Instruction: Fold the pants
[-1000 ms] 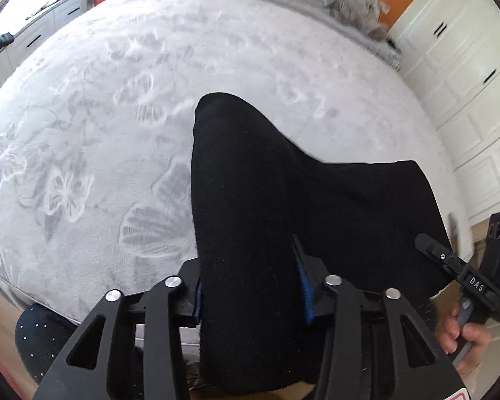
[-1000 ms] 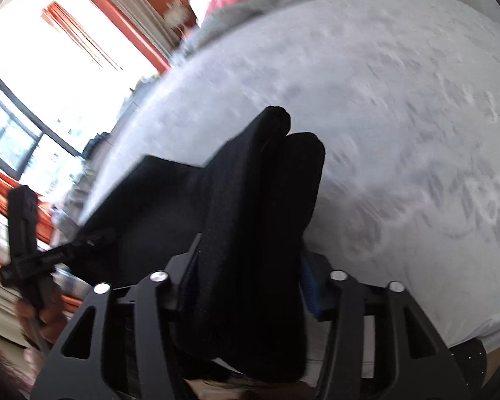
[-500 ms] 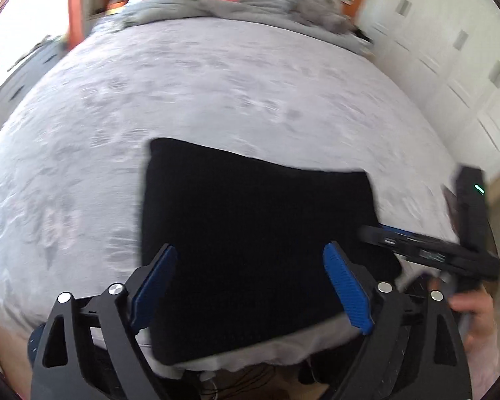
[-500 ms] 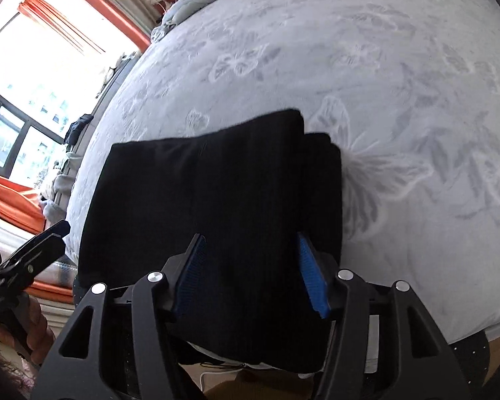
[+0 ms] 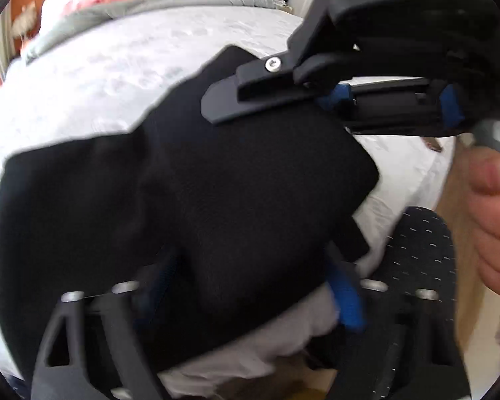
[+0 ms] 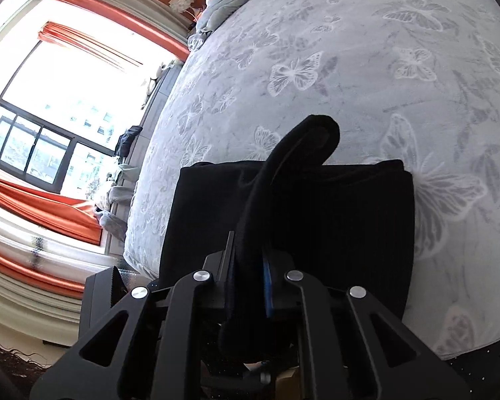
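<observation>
Left wrist view: the left gripper (image 5: 250, 286) has its jaws set apart, blue pads on either side of a bunched fold of the black pants (image 5: 190, 200); a firm clamp cannot be told through the blur. The fabric is a fine matte knit, lying on the near edge of the bed (image 5: 93, 66), which wears a pale grey cover. The right gripper (image 5: 366, 93) crosses the upper right, close over the pants, held by a hand (image 5: 493, 220).

Right wrist view: the right gripper (image 6: 248, 276) has its jaws drawn together on a raised ridge of the pants (image 6: 333, 220), the rest folded into a flat rectangle on the butterfly-embossed bed (image 6: 350, 50). Orange curtains (image 6: 50, 200) and a window (image 6: 50, 116) stand left.
</observation>
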`<state>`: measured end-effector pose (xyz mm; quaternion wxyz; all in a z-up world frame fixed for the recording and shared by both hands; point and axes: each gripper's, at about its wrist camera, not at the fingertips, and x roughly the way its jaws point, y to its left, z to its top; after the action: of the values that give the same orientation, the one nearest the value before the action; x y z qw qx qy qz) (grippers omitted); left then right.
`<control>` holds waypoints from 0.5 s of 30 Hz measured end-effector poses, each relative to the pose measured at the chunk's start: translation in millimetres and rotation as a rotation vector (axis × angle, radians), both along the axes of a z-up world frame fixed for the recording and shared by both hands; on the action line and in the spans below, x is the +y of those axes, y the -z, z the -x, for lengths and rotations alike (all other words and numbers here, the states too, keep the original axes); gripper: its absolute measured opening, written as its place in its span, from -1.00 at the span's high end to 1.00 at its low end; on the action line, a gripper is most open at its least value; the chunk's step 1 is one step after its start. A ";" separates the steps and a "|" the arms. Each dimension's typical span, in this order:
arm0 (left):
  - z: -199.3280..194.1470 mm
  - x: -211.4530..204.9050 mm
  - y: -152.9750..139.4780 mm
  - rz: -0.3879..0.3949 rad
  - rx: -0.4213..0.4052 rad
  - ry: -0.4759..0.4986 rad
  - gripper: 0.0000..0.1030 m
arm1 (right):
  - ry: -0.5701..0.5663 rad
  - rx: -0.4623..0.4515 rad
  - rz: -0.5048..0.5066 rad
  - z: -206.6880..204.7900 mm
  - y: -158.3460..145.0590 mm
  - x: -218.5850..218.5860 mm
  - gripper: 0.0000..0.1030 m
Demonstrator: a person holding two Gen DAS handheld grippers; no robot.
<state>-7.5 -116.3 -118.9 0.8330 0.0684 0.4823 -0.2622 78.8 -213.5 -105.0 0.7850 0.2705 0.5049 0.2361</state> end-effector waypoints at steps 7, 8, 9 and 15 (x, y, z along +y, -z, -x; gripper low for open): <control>-34.8 121.1 -58.2 0.337 0.067 -0.280 0.73 | 0.083 -0.203 0.201 32.7 -40.3 -17.1 0.29; -32.2 144.8 -78.8 0.363 0.031 -0.327 0.73 | 0.071 -0.235 0.300 40.8 -43.3 -9.7 0.29; -29.1 164.2 -96.3 0.379 0.001 -0.368 0.73 | 0.037 -0.260 0.374 48.4 -42.6 -0.1 0.28; -4.2 246.7 -160.3 0.354 -0.136 -0.575 0.72 | -0.257 -0.338 0.493 71.1 0.6 114.3 0.03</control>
<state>-3.3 130.5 41.4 0.9020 -0.1987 0.3723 -0.0913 7.7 -99.1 -105.7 0.8634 -0.0369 0.4392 0.2454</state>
